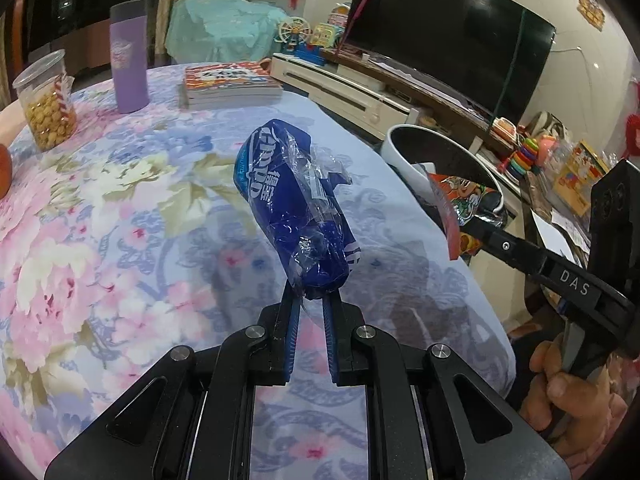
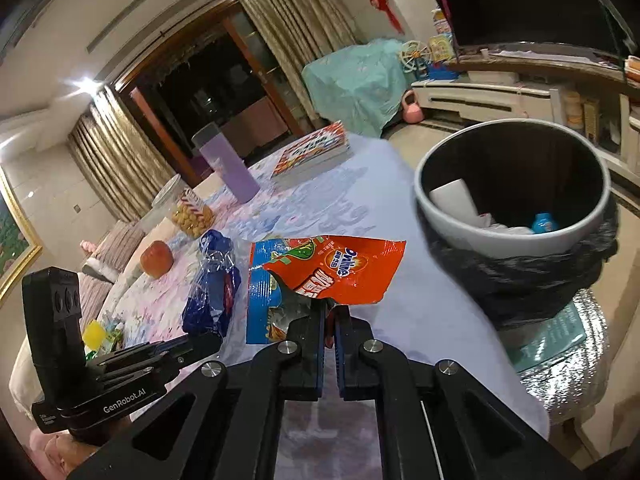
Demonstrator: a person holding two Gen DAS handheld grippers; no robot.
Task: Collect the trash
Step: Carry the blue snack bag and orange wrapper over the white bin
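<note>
Blue wrapper [image 1: 294, 216] is clamped in left gripper [image 1: 312, 300], orange packet [image 2: 332, 268] in right gripper [image 2: 330, 312]; bin [image 2: 512, 236] drop-off is not yet done.

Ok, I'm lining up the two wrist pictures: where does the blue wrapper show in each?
Left wrist view: the blue wrapper sits at picture centre, pinched in the left hand-held gripper, over the floral tablecloth.
Right wrist view: the blue wrapper is left of centre, low, beside the orange packet.
Shared landmark: the purple tumbler standing on the table.
</note>
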